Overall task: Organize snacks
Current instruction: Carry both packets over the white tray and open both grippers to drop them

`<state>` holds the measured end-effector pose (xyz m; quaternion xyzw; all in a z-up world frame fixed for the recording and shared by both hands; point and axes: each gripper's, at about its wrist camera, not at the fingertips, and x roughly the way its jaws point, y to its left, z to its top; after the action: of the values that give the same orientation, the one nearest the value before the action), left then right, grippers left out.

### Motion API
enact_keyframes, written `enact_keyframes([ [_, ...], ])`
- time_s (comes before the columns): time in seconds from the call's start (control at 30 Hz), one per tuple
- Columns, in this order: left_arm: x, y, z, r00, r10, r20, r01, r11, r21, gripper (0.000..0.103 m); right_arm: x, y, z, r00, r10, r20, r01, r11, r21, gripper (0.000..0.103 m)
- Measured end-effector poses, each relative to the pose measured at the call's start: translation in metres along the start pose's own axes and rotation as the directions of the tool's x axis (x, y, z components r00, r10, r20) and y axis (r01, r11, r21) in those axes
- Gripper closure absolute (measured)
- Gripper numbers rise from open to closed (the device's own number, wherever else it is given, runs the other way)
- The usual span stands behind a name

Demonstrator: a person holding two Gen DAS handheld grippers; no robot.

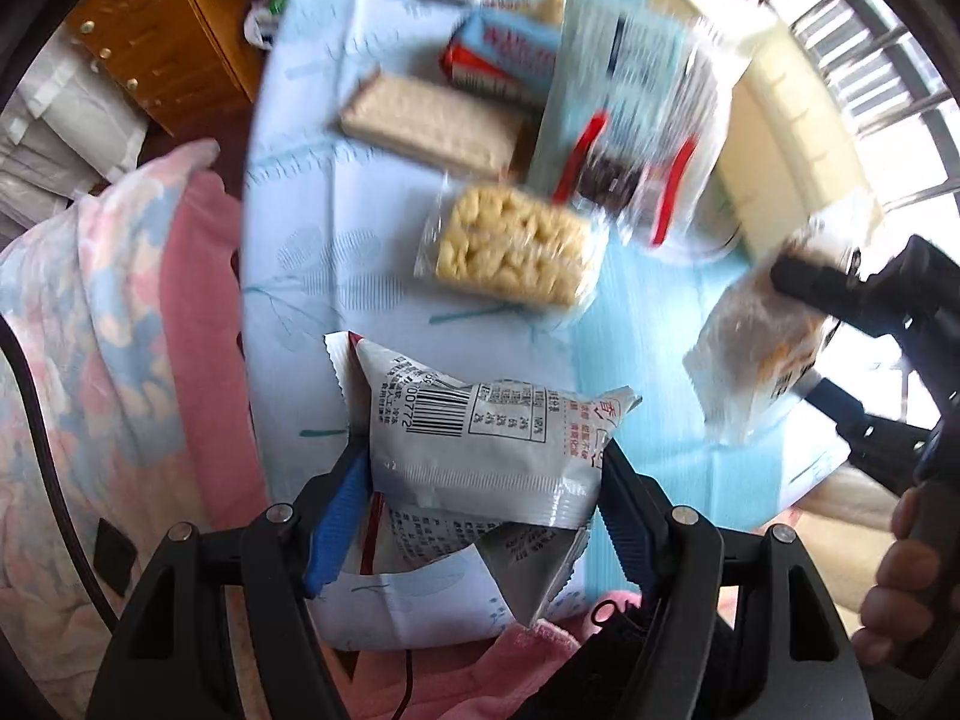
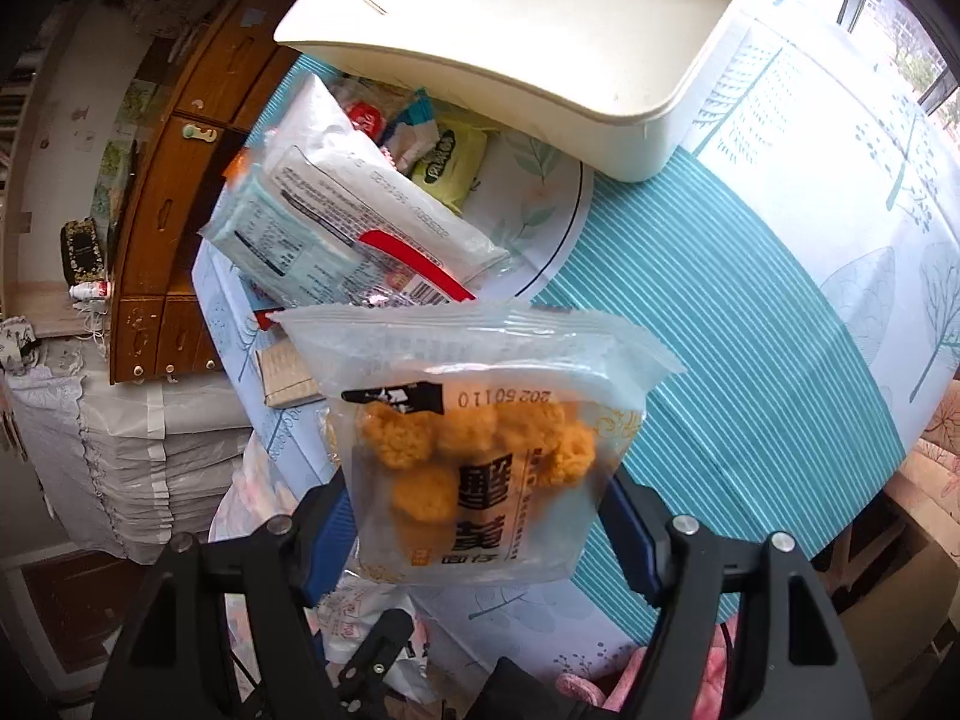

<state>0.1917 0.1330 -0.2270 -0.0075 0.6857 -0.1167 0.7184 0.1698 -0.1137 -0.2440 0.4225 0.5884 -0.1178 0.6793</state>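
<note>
Left gripper (image 1: 483, 483): clamped on a silver-grey foil snack packet (image 1: 480, 438), barcode side up, held above the near edge of the bench (image 1: 312, 276).

Right gripper (image 2: 480, 525): clamped on a clear snack bag (image 2: 480, 444) of orange-yellow puffed pieces, sealed end pointing away, held clear of the striped bench cloth (image 2: 750, 324). Also visible from the left wrist view at the right edge, same bag (image 1: 750, 348) in its jaws.

On the bench, near the middle: puffed-rice bar in clear wrap (image 1: 513, 246); just beyond it, a pale wafer block (image 1: 429, 120); beyond that, a blue-and-red packet (image 1: 504, 57).

Right of these: a long white-and-red packet (image 2: 384, 210), partly over a pale blue packet (image 2: 270, 234).

Far side of the bench: cream plastic bin (image 2: 540, 36), open, tilted toward the camera; beside its lower left corner, a yellow-green packet (image 2: 450, 165) and a few small wrapped pieces, blurred.

Off the left edge: pink and blue blanket (image 1: 120, 312), wooden drawers (image 2: 174, 228).
</note>
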Motion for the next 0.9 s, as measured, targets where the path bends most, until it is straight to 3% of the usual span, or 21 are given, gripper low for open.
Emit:
enact_keyframes([
  [0.17, -0.036, 0.0, -0.004, 0.991, -0.056, 0.118, 0.06, 0.998, -0.029, 0.033, -0.031, 0.004, -0.005, 0.994, 0.006, 0.105, 0.003, 0.996, -0.088, 0.03],
  [0.3, -0.06, -0.018, -0.003, 0.972, -0.1, 0.213, 0.111, 0.993, -0.04, 0.033, -0.056, 0.003, -0.001, 0.986, 0.02, 0.168, 0.009, 0.986, -0.169, 0.03],
  [0.6, -0.101, -0.073, -0.005, 0.882, -0.175, 0.437, 0.209, 0.977, -0.031, 0.033, -0.109, 0.003, 0.019, 0.952, 0.065, 0.298, 0.059, 0.918, -0.392, 0.03],
  [0.77, -0.118, -0.113, 0.002, 0.83, -0.184, 0.527, 0.221, 0.975, -0.007, 0.033, -0.14, 0.002, 0.035, 0.923, 0.093, 0.373, 0.128, 0.841, -0.526, 0.03],
  [0.9, -0.123, -0.148, 0.013, 0.807, -0.156, 0.57, 0.19, 0.982, -0.001, 0.033, -0.154, -0.004, 0.05, 0.907, 0.118, 0.404, 0.166, 0.782, -0.601, 0.029],
])
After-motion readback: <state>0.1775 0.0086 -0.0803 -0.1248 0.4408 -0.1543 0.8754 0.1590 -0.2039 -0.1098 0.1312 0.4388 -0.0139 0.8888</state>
